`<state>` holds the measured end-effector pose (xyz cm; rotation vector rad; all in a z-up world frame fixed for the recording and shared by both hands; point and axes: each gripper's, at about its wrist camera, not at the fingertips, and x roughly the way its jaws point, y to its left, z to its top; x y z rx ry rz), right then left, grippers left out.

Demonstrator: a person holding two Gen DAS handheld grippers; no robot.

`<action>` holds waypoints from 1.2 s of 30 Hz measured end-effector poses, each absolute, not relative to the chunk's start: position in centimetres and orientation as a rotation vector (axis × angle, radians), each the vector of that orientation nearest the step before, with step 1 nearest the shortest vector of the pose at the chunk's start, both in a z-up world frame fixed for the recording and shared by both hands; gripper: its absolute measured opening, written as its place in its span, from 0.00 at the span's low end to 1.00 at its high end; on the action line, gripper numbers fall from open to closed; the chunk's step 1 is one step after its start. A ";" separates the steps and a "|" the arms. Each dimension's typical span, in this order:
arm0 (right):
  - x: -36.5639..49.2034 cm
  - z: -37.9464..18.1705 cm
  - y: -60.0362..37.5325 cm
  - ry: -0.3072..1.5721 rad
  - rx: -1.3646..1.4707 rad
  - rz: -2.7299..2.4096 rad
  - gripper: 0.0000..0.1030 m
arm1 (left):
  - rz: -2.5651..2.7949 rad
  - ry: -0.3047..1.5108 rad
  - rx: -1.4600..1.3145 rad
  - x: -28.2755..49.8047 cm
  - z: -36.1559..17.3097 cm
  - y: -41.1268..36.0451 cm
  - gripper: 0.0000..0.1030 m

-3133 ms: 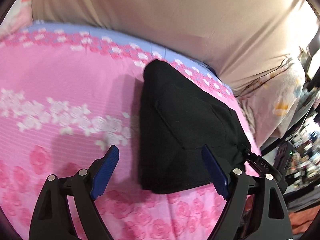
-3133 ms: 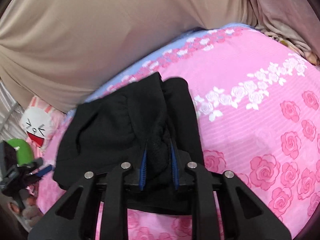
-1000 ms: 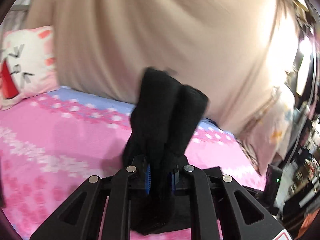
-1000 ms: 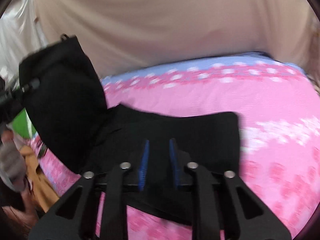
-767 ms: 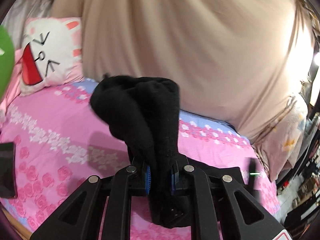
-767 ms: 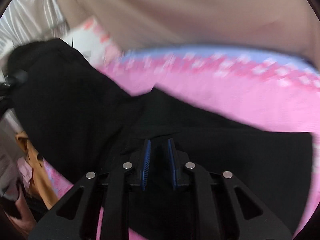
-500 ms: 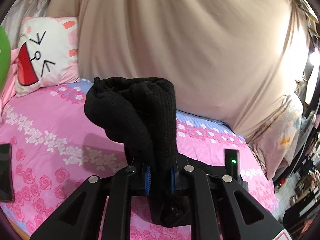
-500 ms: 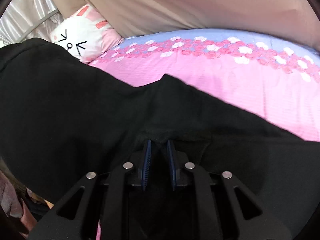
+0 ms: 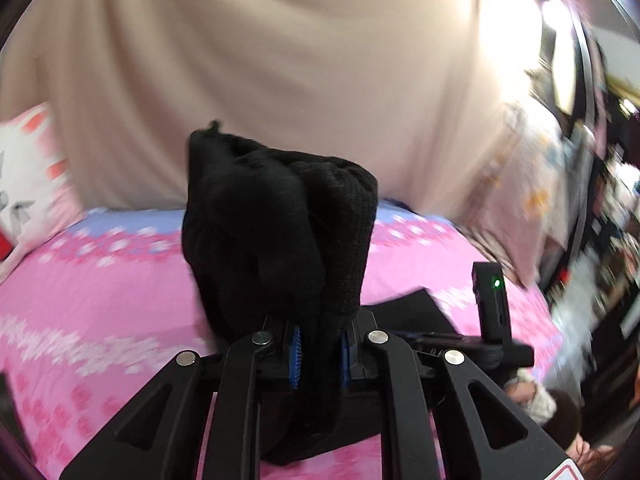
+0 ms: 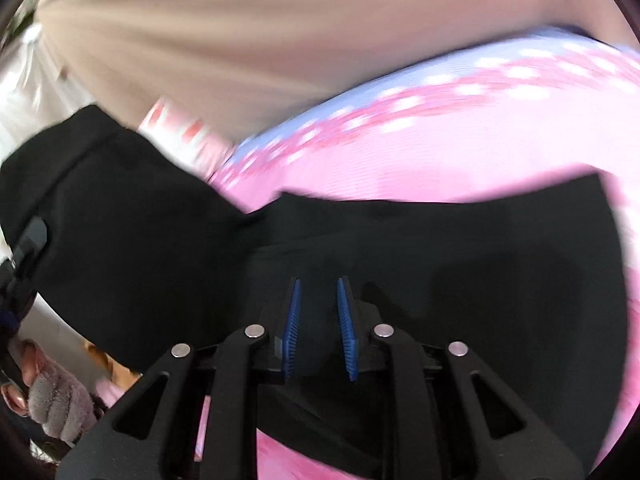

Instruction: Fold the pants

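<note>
The fold is judged mid-carry: a bunched end of the black pants (image 9: 280, 232) is clamped in the left tongs (image 9: 319, 350) above the pink bed (image 9: 100, 300), while the right tongs (image 10: 319, 330) are opening over the flat-laid part, so that end must next be laid across.

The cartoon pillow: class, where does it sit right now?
In the left wrist view the cartoon pillow is at the far left edge, on the pink bedsheet against the beige curtain, left of the black pants.
</note>
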<state>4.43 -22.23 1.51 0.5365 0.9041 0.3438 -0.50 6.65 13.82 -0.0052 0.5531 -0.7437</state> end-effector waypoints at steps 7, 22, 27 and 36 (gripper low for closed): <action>-1.0 0.6 -31.6 0.835 0.682 0.212 0.42 | -1.048 0.729 0.096 -3.5 9.2 -5.9 0.41; 0.7 -1.8 -29.0 0.885 0.653 0.306 0.42 | -0.681 0.691 -0.062 -0.6 11.8 5.0 0.65; -0.4 4.9 -28.0 0.719 0.559 0.351 0.16 | -0.624 0.683 -0.102 0.1 12.4 6.9 0.65; -0.9 -1.8 -32.1 0.886 0.563 0.140 0.24 | -0.666 0.778 -0.111 1.1 8.5 5.0 0.70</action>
